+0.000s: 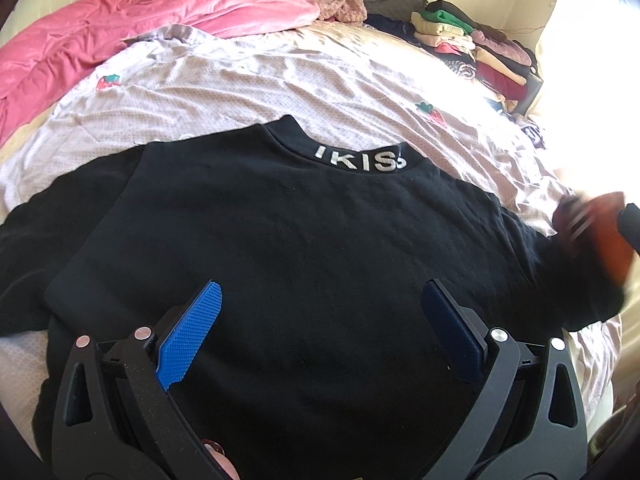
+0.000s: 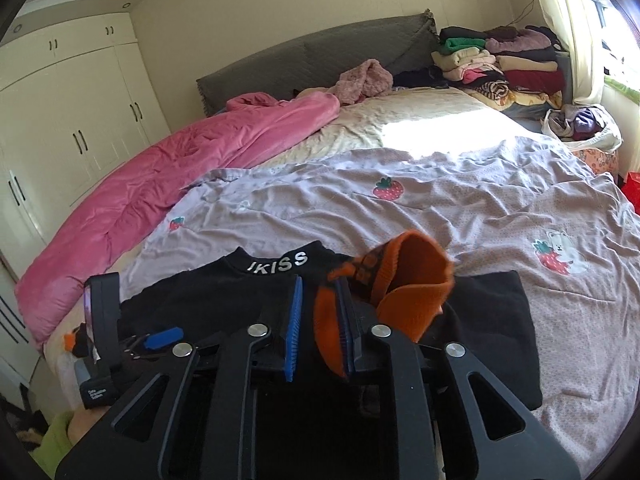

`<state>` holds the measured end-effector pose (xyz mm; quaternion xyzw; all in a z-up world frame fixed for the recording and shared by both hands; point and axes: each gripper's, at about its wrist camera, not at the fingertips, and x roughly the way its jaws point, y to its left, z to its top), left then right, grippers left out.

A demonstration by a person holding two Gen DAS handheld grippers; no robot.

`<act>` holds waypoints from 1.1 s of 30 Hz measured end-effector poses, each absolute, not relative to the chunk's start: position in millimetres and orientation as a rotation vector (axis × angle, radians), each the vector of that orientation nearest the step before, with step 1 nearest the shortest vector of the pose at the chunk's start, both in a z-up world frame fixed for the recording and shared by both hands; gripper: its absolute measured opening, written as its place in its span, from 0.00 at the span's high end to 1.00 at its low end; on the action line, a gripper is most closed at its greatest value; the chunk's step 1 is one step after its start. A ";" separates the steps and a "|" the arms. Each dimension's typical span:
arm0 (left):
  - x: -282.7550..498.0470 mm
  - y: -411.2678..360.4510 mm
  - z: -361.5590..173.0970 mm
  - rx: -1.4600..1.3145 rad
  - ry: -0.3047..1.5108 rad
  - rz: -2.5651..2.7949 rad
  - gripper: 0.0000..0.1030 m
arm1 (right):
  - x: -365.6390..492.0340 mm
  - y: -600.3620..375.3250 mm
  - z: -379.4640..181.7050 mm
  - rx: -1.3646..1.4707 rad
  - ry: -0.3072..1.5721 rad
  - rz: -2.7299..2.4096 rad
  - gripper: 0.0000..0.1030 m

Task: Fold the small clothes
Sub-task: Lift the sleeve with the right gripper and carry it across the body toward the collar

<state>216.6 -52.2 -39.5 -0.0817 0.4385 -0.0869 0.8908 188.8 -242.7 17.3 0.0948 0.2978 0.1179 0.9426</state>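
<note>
A black sweater [image 1: 300,240] with white "IKISS" lettering on its collar lies flat on the lilac strawberry sheet [image 1: 280,88]. My left gripper [image 1: 320,300] hovers over the sweater's body, blue pads wide apart, nothing between them. In the right wrist view the sweater [image 2: 208,300] lies below my right gripper [image 2: 320,320]. Its orange sleeve cuff [image 2: 416,280] is draped over the right finger and hangs into the gap. The left pad stands clear of the cloth, so the jaws are slightly open. The cuff [image 1: 592,232] shows blurred at the right edge of the left wrist view.
A pink quilt [image 2: 160,168] runs along the left side of the bed. Stacked folded clothes [image 2: 500,60] sit at the far right corner by the grey headboard [image 2: 320,52]. A white bag of clothes [image 2: 580,124] stands near the window. Wardrobe doors [image 2: 60,120] stand left.
</note>
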 end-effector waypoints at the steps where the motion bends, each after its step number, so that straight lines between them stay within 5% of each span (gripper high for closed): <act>1: 216.4 -53.4 -39.6 -0.174 0.916 -0.190 0.09 | 186.3 -242.2 18.8 0.192 0.600 0.244 0.74; 23: 200.5 -74.1 -38.8 -0.210 0.936 -0.358 0.09 | 175.3 -207.9 -56.6 -0.168 0.758 0.145 0.66; 24: 200.1 -72.0 -39.0 -0.213 0.939 -0.359 0.09 | 178.3 -204.8 -60.5 -0.192 0.756 0.123 0.67; 26: 200.1 -67.0 -38.8 -0.229 0.943 -0.357 0.09 | 183.6 -206.0 -62.2 -0.190 0.753 0.115 0.95; 33: 204.3 -45.5 -30.4 -0.305 0.926 -0.359 0.09 | 181.5 -249.8 -33.7 0.296 0.625 0.333 0.94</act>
